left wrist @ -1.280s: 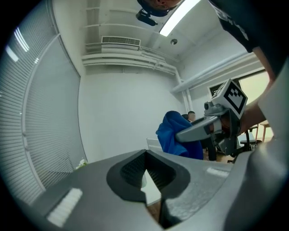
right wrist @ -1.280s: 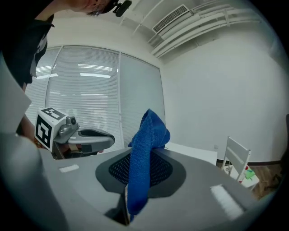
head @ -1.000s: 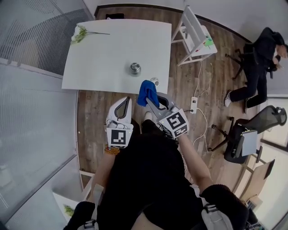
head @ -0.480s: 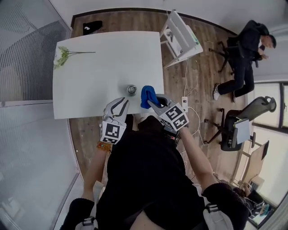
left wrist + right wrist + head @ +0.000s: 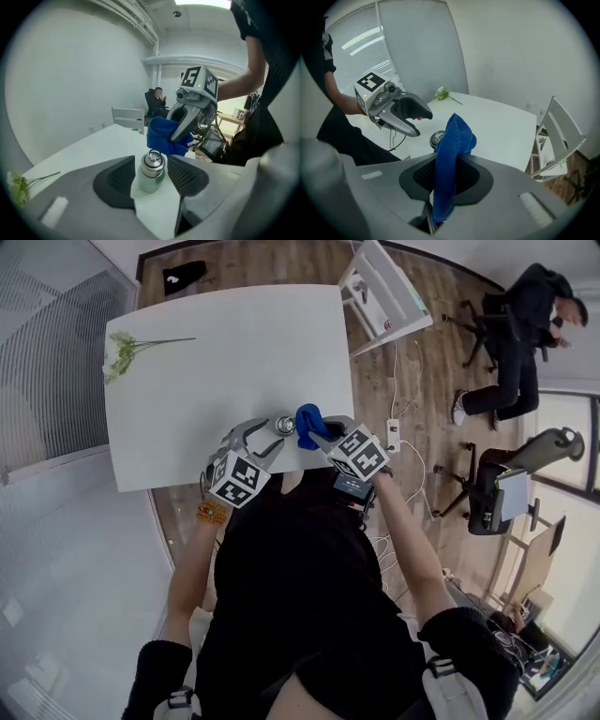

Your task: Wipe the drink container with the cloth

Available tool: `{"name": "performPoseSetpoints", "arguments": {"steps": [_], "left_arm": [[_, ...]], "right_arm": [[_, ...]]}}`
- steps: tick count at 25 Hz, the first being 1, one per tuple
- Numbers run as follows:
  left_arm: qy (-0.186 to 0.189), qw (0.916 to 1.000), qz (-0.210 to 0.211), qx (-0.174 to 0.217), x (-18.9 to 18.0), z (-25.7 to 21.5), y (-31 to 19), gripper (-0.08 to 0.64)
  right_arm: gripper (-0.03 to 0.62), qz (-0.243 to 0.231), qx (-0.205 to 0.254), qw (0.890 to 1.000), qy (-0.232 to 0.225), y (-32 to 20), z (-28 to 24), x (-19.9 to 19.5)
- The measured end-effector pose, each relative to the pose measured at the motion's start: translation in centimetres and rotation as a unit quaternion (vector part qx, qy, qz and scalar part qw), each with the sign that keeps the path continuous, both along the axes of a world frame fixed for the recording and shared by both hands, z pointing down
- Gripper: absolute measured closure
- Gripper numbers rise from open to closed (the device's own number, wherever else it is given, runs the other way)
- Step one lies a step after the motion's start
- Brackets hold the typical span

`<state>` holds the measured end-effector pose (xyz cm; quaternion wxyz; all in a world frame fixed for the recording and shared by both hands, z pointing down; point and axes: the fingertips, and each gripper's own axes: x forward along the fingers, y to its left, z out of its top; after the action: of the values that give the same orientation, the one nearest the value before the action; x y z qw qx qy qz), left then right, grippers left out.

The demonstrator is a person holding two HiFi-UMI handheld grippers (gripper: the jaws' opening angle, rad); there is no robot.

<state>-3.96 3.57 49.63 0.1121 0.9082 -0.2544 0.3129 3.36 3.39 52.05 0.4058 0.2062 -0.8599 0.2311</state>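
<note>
A small steel drink bottle [image 5: 151, 172] with a ring lid stands on the white table [image 5: 225, 352] near its front edge. My left gripper [image 5: 151, 161] is open, with one jaw on each side of the bottle and a narrow gap to each. In the head view the bottle [image 5: 284, 426] sits between my left gripper [image 5: 265, 434] and my right gripper [image 5: 322, 432]. My right gripper [image 5: 447, 164] is shut on a blue cloth [image 5: 452, 150], which sticks up past the jaws. The cloth [image 5: 164, 136] hangs just behind and above the bottle's lid.
A green flower sprig [image 5: 127, 345] lies at the table's far left. A white chair [image 5: 384, 292] stands past the table's right corner, with a power strip [image 5: 393, 435] and cables on the wood floor. A person [image 5: 525, 315] sits at the far right beside an office chair [image 5: 511, 488].
Both grippers have moved forward from over the floor to the table's front edge. The left gripper's jaws now stand around the bottle, and the cloth has come up next to it.
</note>
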Motion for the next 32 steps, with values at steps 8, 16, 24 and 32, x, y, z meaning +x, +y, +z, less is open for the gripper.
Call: {"name": "performPoseSetpoints", "arguments": {"steps": [8,16,24,32], "left_arm": [[-0.037,0.9971,0.049,-0.045,1.2,2.9,-0.9,0.341],[-0.068,0.9907,0.098,-0.066,1.9,3.3,-0.6,0.330],[-0.097,0.9875,0.110,-0.056,2.5,3.8,-0.7,0.330],[-0.105,0.9857,0.113,-0.067,2.4,3.9,-0.7,0.330]], "right_arm": [[0.511,-0.067,-0.033,0.997,-0.002,0.0,2.0,-2.0],[0.511,-0.110,-0.036,0.993,0.020,-0.5,2.4,-2.7],[0.512,-0.132,-0.024,0.990,0.046,-1.2,3.2,-3.0],[0.514,-0.158,-0.034,0.985,0.063,-1.5,4.2,-3.4]]}}
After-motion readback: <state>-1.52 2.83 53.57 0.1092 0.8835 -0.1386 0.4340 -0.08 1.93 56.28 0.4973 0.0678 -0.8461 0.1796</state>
